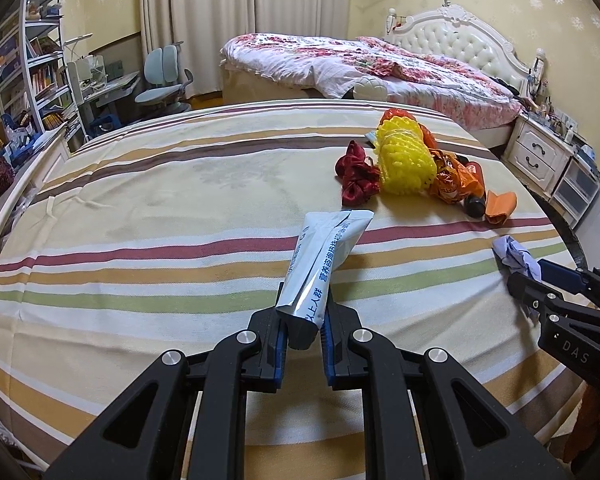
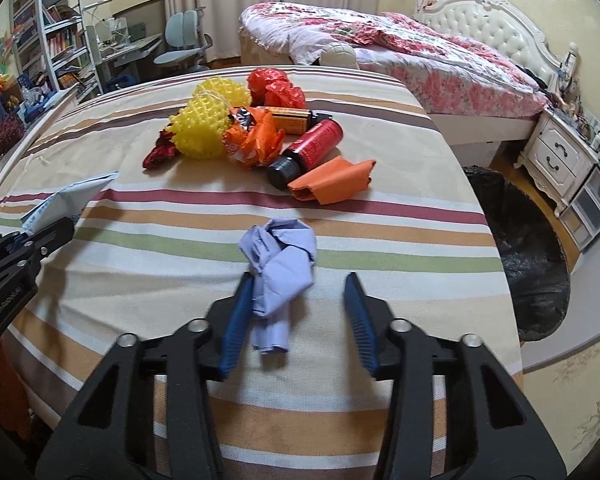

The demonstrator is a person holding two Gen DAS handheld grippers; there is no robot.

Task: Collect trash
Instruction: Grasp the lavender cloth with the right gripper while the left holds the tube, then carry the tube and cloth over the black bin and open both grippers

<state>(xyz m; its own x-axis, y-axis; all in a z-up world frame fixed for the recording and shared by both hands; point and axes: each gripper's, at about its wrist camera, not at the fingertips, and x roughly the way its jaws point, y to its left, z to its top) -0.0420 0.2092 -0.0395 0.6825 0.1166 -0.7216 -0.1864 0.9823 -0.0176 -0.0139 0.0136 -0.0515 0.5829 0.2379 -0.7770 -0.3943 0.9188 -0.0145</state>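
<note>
In the left wrist view, your left gripper (image 1: 305, 330) sits at lower centre, its jaws closed tight on the lower end of a silver-blue tube (image 1: 322, 268). The tube rises out of the grip and leans toward the upper right, its flat crimped end above the striped tablecloth (image 1: 148, 216). Further right, in the upper right of the table, you see the trash heap: a dark red crumpled cloth (image 1: 356, 178), touching it a yellow foam net (image 1: 406, 160), then a crinkled orange wrapper (image 1: 454, 180) and a folded orange cloth (image 1: 500, 206). At the right edge, a crumpled lilac paper (image 1: 516, 256) lies just in front of your right gripper.

In the right wrist view, the left gripper and its tube show at the left edge. In the upper centre lies the same heap, with a red plastic bag (image 2: 276, 88) behind the net, a red bottle with a black cap (image 2: 308, 152) lying on its side and an amber bottle (image 2: 290, 118) beyond it. At lower centre, your right gripper (image 2: 296, 296) stands with jaws wide open around the lilac paper, which touches the left finger (image 2: 236, 328) and stays apart from the right one. At the right, off the table's edge, you see a bin lined with a black bag (image 2: 528, 256) on the floor.
</note>
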